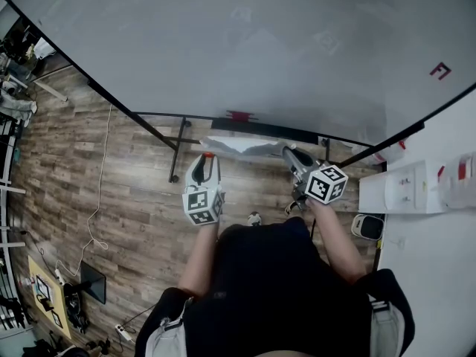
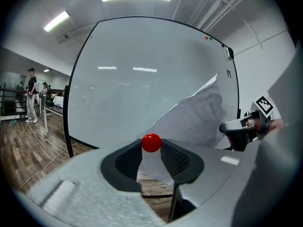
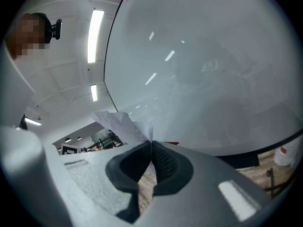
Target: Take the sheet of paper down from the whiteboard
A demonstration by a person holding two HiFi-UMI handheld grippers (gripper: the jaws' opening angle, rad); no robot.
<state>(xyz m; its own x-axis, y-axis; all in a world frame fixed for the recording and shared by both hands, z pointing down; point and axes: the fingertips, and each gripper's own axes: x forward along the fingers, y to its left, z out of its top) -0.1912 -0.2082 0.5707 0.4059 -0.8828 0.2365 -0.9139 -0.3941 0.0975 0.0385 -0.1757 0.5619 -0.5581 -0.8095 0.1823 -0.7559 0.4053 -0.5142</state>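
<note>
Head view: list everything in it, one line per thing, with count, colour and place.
whiteboard: one, white with a black frame, on a stand straight ahead.
paper: one, white, crumpled, off the board, spanning the two claws.
magnet: one, red ball head, at the left claw's tip.
red piece: one, on the board's lower rim; too small to name.
floor: brown wood, under and left of the board.
wall: white, right of the board.
left claw: one, grey, shut on the magnet.
right claw: one, grey, shut on the paper's edge.
person: one, dark top, bottom of the view.
</note>
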